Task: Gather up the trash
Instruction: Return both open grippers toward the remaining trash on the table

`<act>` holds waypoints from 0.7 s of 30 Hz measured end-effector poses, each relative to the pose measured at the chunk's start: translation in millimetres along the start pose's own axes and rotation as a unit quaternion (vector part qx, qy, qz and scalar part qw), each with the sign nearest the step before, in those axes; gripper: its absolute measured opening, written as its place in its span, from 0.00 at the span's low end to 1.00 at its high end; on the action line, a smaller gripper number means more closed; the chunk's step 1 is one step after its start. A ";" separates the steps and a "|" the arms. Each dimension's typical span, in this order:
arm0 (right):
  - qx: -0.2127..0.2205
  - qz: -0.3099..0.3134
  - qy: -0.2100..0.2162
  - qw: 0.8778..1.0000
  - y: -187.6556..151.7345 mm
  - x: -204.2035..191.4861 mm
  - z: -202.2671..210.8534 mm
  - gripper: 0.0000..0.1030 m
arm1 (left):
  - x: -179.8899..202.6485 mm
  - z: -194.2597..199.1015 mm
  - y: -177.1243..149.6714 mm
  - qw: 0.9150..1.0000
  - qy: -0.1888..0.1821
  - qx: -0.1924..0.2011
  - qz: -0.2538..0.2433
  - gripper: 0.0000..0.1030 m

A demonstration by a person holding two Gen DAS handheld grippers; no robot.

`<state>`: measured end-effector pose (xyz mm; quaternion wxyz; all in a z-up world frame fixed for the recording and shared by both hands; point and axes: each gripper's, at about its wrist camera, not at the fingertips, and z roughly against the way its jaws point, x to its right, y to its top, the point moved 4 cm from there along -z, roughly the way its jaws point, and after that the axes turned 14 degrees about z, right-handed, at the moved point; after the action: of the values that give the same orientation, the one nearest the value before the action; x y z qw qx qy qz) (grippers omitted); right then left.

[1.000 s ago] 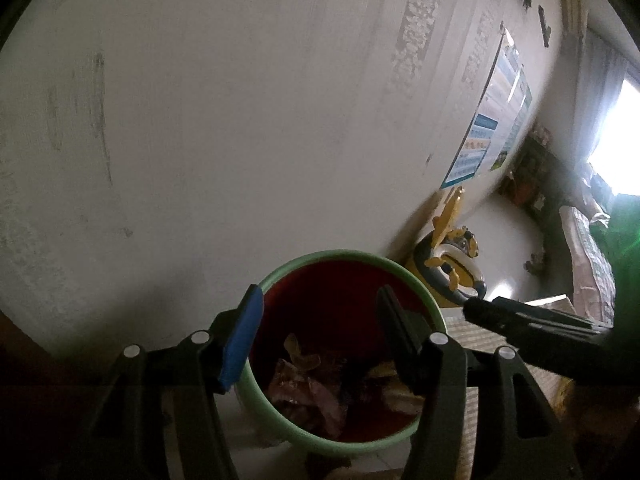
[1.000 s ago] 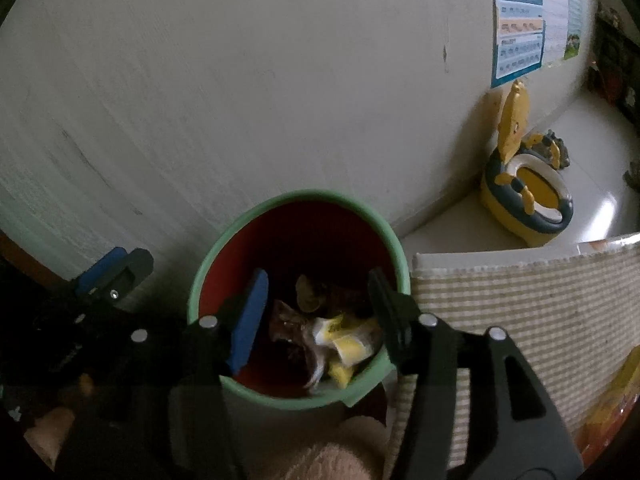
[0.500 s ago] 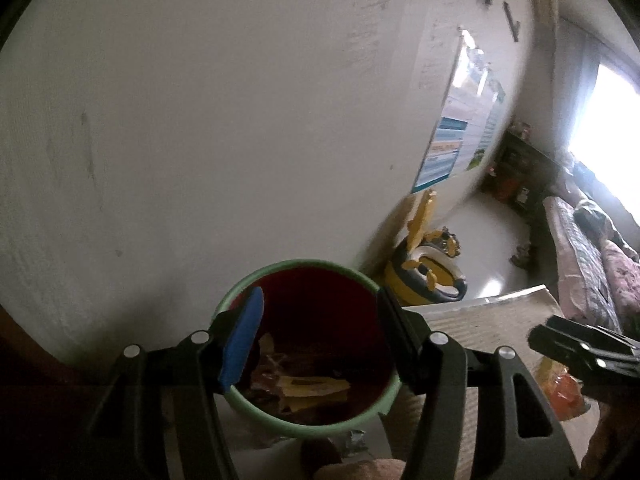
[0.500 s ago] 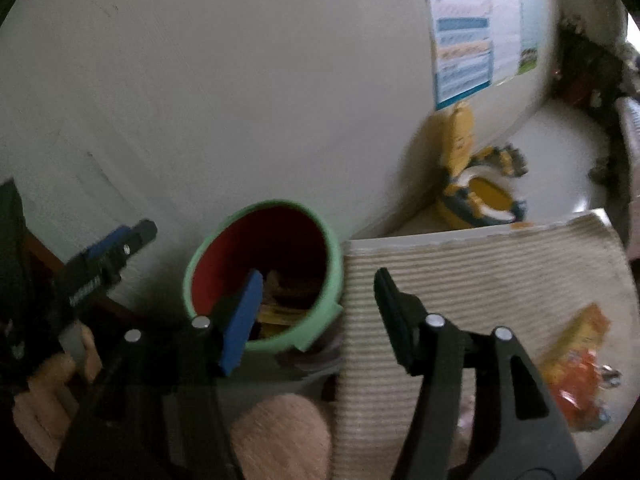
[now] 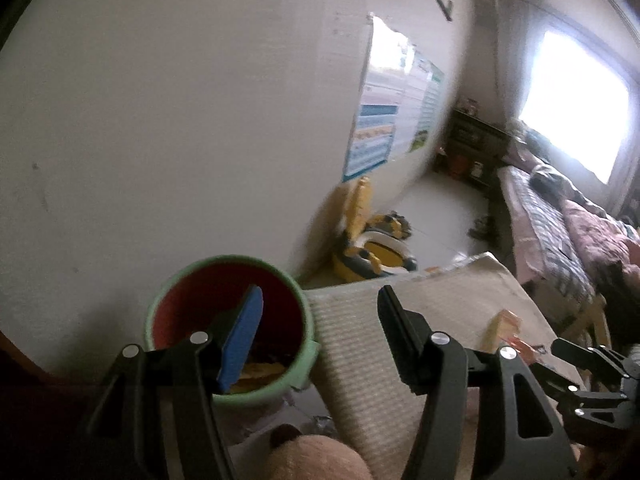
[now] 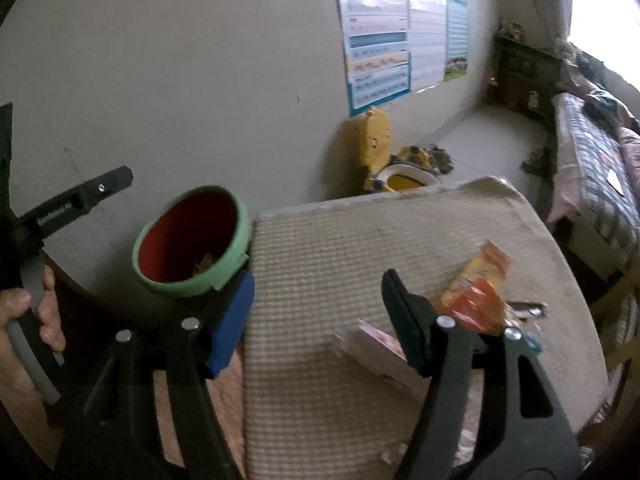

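Both grippers were released and empty: the right gripper hung over the checked mat beside the orange wrapper, probably its target; the left gripper waited at the green bin, which held trash.

Green bin with red inside, left of the jaws; beige checked cloth between them; orange-yellow wrapper right.
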<state>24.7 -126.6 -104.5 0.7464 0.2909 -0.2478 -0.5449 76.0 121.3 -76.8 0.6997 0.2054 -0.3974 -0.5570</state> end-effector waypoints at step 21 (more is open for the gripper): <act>-0.096 -0.155 -0.103 0.978 -135.5 131.5 36.3 0.67 | 102.3 -30.7 -123.3 0.978 -0.081 -0.159 -0.113 0.56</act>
<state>-53.7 -290.6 -167.3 0.6482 0.1956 -0.2219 -0.7017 30.6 -16.2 -151.7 0.6214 0.0896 -0.3337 -0.7032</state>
